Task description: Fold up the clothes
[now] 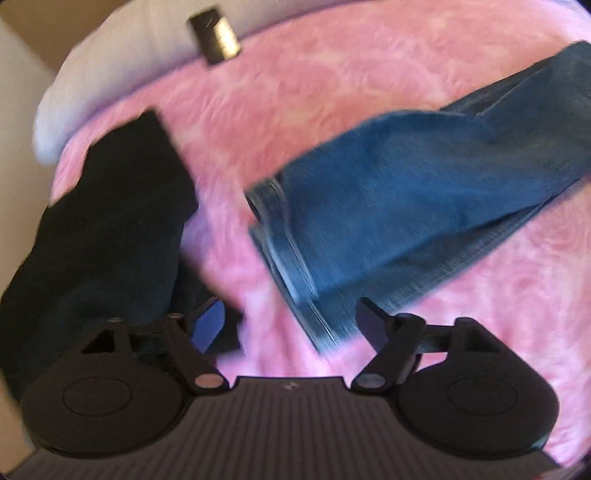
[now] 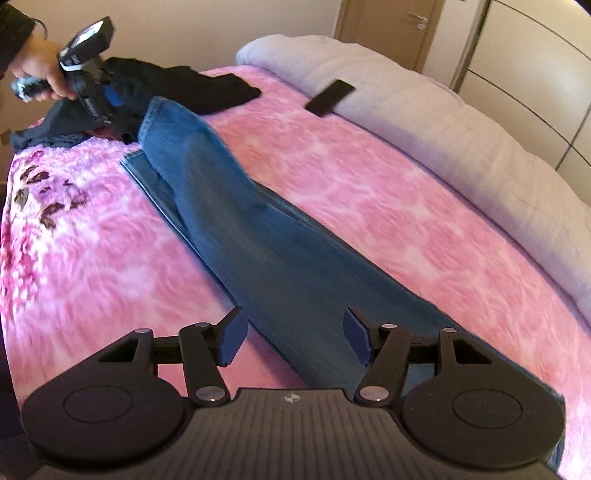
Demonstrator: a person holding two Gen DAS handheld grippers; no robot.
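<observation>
A pair of blue denim jeans is shown laid lengthwise on a fluffy pink blanket with mottled pattern, one leg folded over the other. In the right wrist view the jeans are seen running from the upper left of the frame down to the lower centre, where the fabric passes between and beneath the spread fingers of the right gripper. The blue pads are held well apart, with nothing pinched; whether the fabric is touched cannot be told. The hems are seen in the upper left, just beside a black garment spread at the far corner of the bed.

The left gripper is seen in the upper left of the same view, held in a person's hand above the black garment and near the jeans' hems. From this distance its state cannot be read.

In the left wrist view, which is motion-blurred, the left gripper is shown with fingers spread wide and empty. The jeans' hem end lies in the centre and right of the frame, just above the right-hand finger; the black garment fills the left, behind the left-hand finger. A small dark rectangular object is seen at the top, at the border of the blanket and a pale grey duvet.
</observation>
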